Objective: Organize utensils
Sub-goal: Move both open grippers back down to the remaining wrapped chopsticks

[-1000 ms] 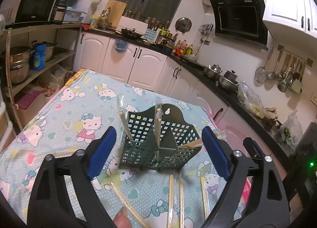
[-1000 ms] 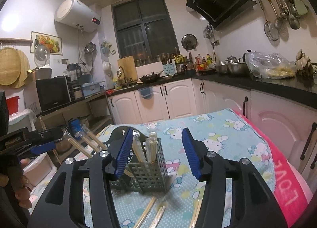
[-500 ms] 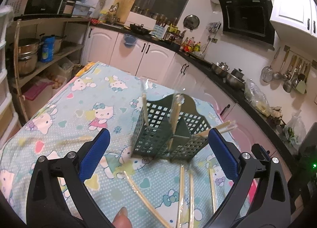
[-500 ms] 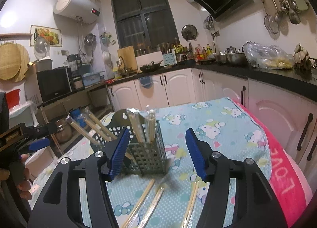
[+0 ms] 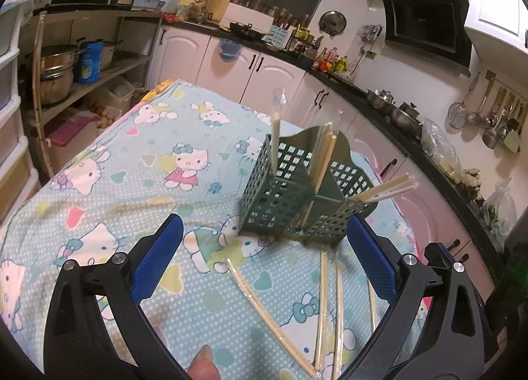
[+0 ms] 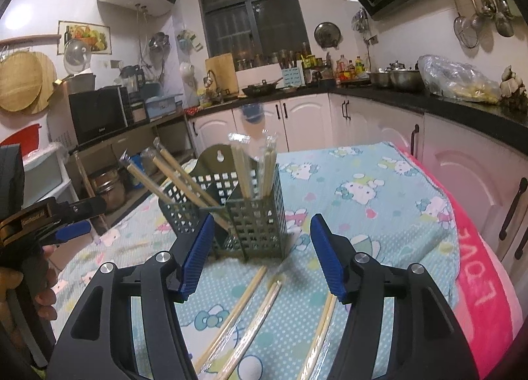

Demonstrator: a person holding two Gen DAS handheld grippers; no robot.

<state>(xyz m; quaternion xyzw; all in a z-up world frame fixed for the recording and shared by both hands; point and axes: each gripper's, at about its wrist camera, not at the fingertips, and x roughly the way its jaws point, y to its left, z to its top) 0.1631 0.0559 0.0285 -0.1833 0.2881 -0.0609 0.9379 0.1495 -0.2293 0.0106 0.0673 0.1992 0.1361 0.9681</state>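
A green mesh utensil holder point(image 5: 290, 188) point(image 6: 267, 208) stands upright on the cartoon-cat tablecloth point(image 5: 138, 182). Wrapped wooden chopsticks point(image 5: 275, 135) point(image 6: 241, 168) stick out of its compartments, some upright and some leaning. Several more chopsticks point(image 5: 270, 314) point(image 6: 237, 307) lie flat on the cloth in front of it. My left gripper point(image 5: 264, 220) hovers over those loose ones, open wide and holding nothing. It also shows at the left of the right wrist view as the left gripper point(image 6: 82, 218), in a hand. My right gripper point(image 6: 262, 220) faces the holder from another side, open about half way, nothing between its pads.
A pink towel point(image 6: 478, 264) covers the table edge toward the white cabinets point(image 6: 462, 182). Shelves with pots point(image 5: 59, 63) stand past the table's other side. A fingertip point(image 5: 201, 363) shows at the bottom of the left wrist view.
The left gripper's jaws spread wider, and it sank and shifted left of the holder. The right gripper's jaws widened a little as it dipped toward the chopsticks on the cloth.
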